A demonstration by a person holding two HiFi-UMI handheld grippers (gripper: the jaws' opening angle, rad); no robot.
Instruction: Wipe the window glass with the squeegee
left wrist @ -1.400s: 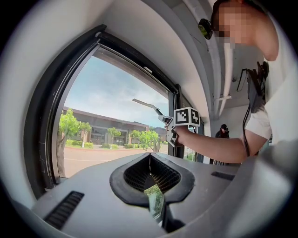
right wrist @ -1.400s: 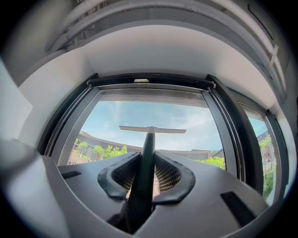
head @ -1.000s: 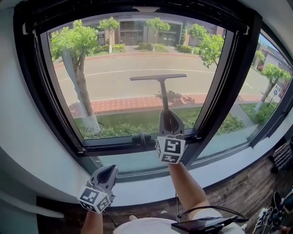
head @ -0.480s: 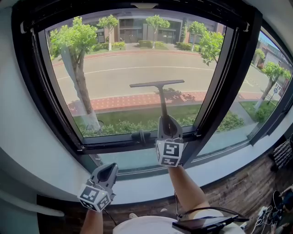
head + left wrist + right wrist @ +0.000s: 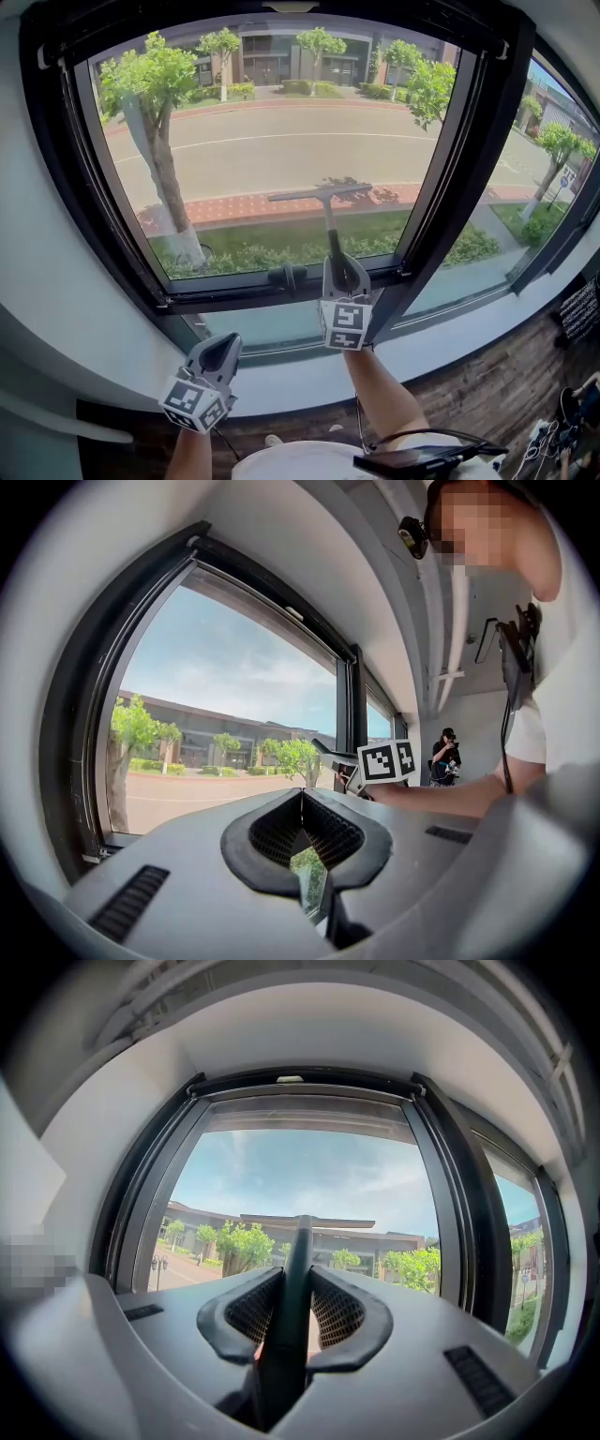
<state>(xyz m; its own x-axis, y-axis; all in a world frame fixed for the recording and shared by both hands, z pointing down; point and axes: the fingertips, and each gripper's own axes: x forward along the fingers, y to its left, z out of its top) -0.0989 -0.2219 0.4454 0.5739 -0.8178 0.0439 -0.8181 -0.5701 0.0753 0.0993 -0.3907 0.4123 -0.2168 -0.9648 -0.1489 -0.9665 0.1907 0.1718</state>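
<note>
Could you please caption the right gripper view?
Right gripper shut on squeegee handle, blade raised before the window glass.

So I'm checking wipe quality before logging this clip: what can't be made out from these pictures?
Blade contact: the head view shows the squeegee over the window glass, but not whether it presses on it.
Streaks or water on the glass: too faint in every view.
Handle's lower end: hidden between the jaws of the right gripper, in both views.
The dark flat device: cut off by the head view's bottom edge.

Window glass (image 5: 262,159) clear, glossy; squeegee (image 5: 330,230) dark, matt (plastic-looking); frame (image 5: 469,169) black, smooth; floor (image 5: 506,386) wood.
</note>
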